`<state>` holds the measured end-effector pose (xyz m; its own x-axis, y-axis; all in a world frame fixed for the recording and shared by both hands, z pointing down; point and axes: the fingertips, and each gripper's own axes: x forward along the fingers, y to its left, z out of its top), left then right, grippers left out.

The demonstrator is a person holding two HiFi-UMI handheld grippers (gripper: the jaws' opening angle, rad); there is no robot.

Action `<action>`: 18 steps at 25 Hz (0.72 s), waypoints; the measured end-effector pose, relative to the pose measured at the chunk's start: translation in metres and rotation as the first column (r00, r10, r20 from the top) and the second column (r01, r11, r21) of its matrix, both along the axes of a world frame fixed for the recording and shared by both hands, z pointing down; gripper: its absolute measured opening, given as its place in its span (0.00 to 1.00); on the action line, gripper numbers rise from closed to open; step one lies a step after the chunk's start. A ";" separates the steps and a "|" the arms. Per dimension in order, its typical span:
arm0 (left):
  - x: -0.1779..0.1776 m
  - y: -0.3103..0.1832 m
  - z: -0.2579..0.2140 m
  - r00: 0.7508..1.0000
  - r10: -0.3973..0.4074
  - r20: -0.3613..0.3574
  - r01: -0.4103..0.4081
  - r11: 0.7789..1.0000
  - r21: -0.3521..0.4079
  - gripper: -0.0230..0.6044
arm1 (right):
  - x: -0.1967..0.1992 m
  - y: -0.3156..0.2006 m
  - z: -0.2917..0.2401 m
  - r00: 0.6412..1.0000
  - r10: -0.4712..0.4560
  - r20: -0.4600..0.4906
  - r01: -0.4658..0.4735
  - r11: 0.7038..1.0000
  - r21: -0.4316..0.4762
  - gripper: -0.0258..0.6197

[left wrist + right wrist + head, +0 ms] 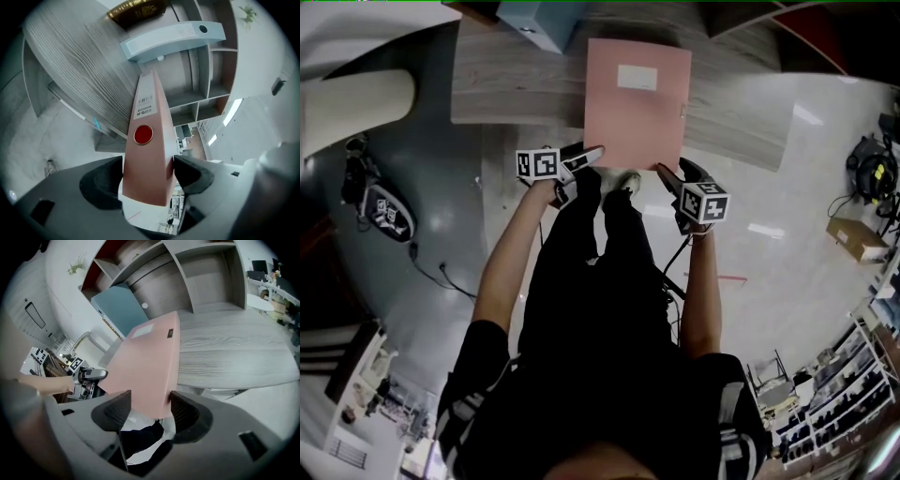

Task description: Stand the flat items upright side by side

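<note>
A pink binder (636, 112) lies with its far part over the grey wood-grain table (506, 84) and its near edge hanging off the table's front. My left gripper (592, 155) is at its near left corner. In the left gripper view the spine (149, 117), with a red dot and a label, fills the gap of the left gripper (147, 168), and both pads touch it. My right gripper (667, 172) is at the near right corner. There the binder's thinner edge (145, 357) sits between the pads of the right gripper (150, 408). A light blue binder (539, 21) rests further back on the table.
Open shelf compartments (206, 277) stand behind the table. A brown thing (136, 10) lies beyond the blue binder. On the floor are a black bag (384, 211) at the left and a cardboard box (858, 239) at the right. The person's legs stand right before the table's edge.
</note>
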<state>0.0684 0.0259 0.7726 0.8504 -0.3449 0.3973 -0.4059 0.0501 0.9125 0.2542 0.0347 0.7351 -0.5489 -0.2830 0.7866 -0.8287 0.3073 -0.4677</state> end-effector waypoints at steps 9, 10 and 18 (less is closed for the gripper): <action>0.004 -0.006 -0.013 0.997 0.048 0.056 -0.052 0.997 0.065 0.56 | 0.004 -0.003 -0.001 1.000 0.010 0.021 -0.009 1.000 -0.008 0.48; 0.003 -0.008 -0.019 0.996 0.032 0.080 -0.039 0.995 0.092 0.56 | 0.004 -0.003 -0.002 1.000 0.015 0.027 -0.015 1.000 -0.008 0.48; -0.005 -0.024 -0.085 0.943 -0.065 0.325 -0.034 0.956 0.290 0.54 | -0.004 -0.002 -0.015 0.999 -0.015 0.047 0.015 1.000 0.012 0.50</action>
